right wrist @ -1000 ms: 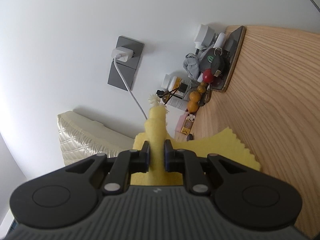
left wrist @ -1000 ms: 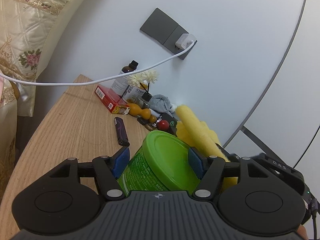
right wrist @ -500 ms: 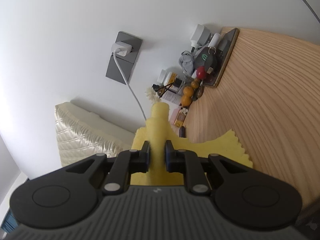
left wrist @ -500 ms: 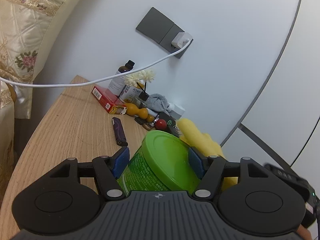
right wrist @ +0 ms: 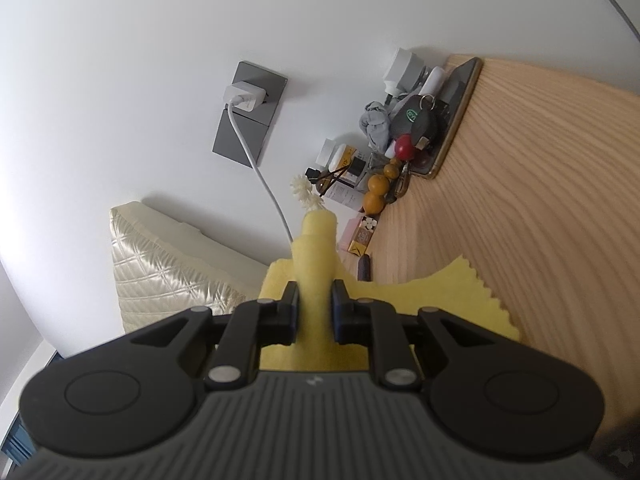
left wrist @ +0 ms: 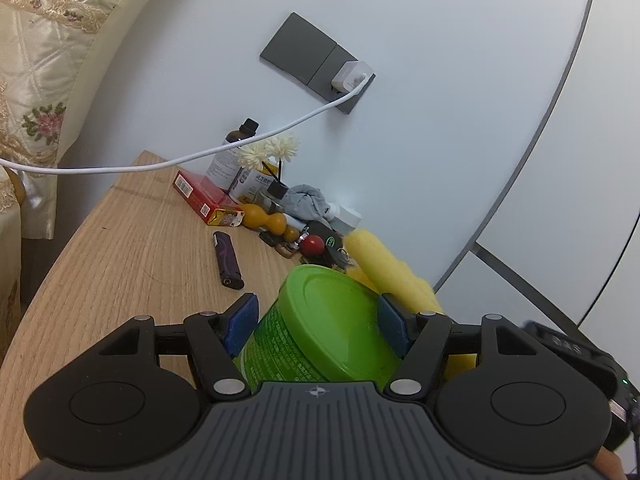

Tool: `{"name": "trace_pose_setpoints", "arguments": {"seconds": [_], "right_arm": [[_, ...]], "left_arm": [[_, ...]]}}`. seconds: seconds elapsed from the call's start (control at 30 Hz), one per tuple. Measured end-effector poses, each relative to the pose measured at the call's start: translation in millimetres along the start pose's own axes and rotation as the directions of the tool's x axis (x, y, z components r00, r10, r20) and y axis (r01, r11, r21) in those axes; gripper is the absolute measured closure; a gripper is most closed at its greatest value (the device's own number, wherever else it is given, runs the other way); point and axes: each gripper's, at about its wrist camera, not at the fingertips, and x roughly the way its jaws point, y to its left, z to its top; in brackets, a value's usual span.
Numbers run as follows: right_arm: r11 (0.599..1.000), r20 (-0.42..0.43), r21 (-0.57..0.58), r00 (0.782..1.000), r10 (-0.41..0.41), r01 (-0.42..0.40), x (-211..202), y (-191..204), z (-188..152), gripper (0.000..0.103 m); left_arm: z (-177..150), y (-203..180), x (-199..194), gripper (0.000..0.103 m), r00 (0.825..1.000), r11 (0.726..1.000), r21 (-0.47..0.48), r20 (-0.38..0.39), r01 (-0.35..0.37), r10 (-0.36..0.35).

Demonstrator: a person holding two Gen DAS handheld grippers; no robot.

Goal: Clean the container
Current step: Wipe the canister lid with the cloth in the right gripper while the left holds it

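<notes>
A green container [left wrist: 320, 328] with a bright green lid lies tilted between the blue pads of my left gripper [left wrist: 318, 320], which is shut on its sides above the wooden table [left wrist: 132, 264]. A yellow cloth [left wrist: 384, 268] sticks up just behind and to the right of the container. In the right wrist view the same yellow cloth [right wrist: 316, 252] is pinched between the jaws of my right gripper [right wrist: 315, 306]. A bunched fold stands up ahead of the fingers and a zigzag-edged flap [right wrist: 472, 292] hangs to the right.
Clutter sits along the wall: a red box [left wrist: 204, 196], a purple lighter [left wrist: 227, 258], orange gourds [left wrist: 264, 218], a brown bottle [left wrist: 232, 152], keys with a red ball [left wrist: 314, 245]. A white cable [left wrist: 192, 158] hangs from the wall charger [left wrist: 350, 76]. A quilted headboard [left wrist: 36, 60] stands at left.
The yellow cloth has slid lower and rightwards behind the container in the left wrist view. The right wrist view has shifted slightly along the table. Both grips are unchanged.
</notes>
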Motion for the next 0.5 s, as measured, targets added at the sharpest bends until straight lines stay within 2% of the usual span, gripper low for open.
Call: {"name": "trace_pose_setpoints", "arguments": {"seconds": [0.2, 0.5], "right_arm": [[1.000, -0.004, -0.007, 1.000, -0.006, 0.006, -9, 3, -5, 0.084], [1.000, 0.007, 0.005, 1.000, 0.005, -0.005, 21, -2, 5, 0.084]], "left_arm": [[0, -2, 3, 0.033, 1.000, 1.000, -0.005, 0.001, -0.010, 0.010], [0, -1, 2, 0.033, 1.000, 1.000, -0.006, -0.003, -0.010, 0.010]]}}
